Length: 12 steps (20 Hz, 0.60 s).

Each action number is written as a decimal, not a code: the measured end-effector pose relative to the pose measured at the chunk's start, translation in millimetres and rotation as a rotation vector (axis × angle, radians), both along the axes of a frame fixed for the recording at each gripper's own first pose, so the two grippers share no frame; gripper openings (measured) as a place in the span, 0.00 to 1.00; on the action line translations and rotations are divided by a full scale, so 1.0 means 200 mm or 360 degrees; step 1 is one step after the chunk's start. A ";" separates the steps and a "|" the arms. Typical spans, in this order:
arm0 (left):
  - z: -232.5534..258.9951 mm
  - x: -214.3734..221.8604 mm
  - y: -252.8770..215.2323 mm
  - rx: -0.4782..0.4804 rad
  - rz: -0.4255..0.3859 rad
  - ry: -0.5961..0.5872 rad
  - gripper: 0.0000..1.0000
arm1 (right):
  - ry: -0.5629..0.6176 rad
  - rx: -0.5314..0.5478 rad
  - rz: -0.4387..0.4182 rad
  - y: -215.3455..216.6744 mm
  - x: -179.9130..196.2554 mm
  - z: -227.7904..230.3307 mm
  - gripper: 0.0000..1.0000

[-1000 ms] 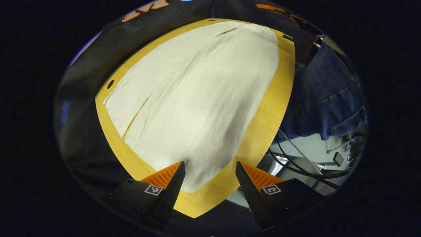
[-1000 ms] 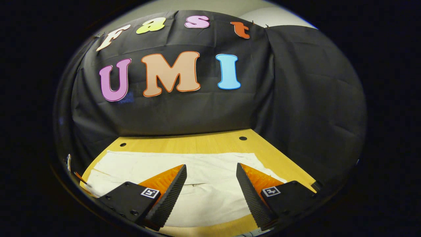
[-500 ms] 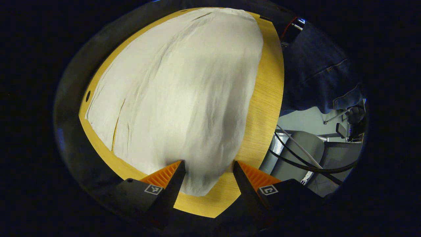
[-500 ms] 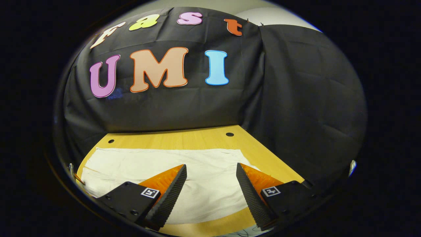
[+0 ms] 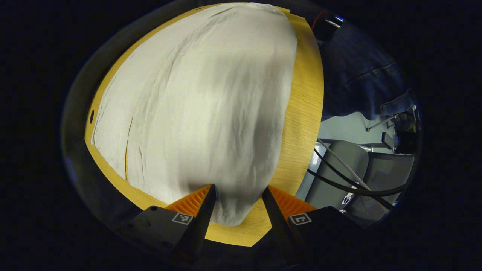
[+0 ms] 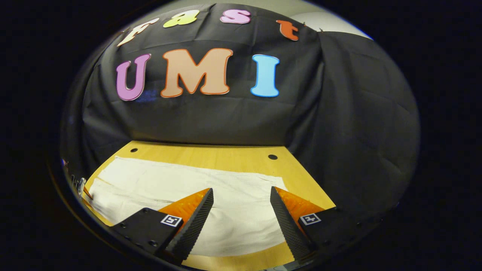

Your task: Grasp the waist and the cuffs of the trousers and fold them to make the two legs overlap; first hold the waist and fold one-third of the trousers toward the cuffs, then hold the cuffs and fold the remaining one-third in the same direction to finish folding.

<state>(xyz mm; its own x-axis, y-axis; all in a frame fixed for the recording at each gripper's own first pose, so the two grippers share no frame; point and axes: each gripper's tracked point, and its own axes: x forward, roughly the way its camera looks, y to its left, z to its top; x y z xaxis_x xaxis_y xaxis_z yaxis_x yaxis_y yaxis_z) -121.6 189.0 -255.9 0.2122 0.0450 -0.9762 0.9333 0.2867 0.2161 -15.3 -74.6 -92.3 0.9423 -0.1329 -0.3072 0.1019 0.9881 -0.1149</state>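
I hold left claw (image 5: pixel 238 199) released, straddling the trousers (image 5: pixel 211 98) corner for a grip; right claw (image 6: pixel 241 210) released above them.

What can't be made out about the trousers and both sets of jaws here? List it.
- Trousers, left gripper view: near end runs between the left gripper jaws; contact unclear.
- Trousers, right gripper view: near edge hidden behind the right gripper.
- Waist versus cuffs: details too faint in both views.
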 end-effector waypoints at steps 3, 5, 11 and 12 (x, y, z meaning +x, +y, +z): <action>0.02 0.04 0.00 0.0003 0.0074 -0.0015 0.58 | 0.0079 -0.0049 0.0190 0.03 0.05 -0.05 0.97; 0.02 0.08 0.01 0.0013 0.0102 -0.0026 0.43 | 0.0147 -0.0090 0.0292 0.03 0.08 -0.09 0.98; 0.03 0.15 0.02 0.0044 0.0097 -0.0111 0.03 | 0.0382 -0.0228 0.0545 -0.04 0.11 -0.23 0.98; 0.03 0.15 0.02 0.0045 0.0094 -0.0120 0.02 | 0.0427 -0.0266 0.0593 -0.06 0.11 -0.27 0.97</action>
<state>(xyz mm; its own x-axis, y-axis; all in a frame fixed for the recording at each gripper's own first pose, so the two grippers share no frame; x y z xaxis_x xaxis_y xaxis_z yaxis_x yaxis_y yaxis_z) -91.4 193.6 -249.6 0.2812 0.0869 -0.9557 0.8959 0.3333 0.2939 6.6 -86.9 -145.5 0.8258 0.1300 -0.5488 -0.3099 0.9176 -0.2488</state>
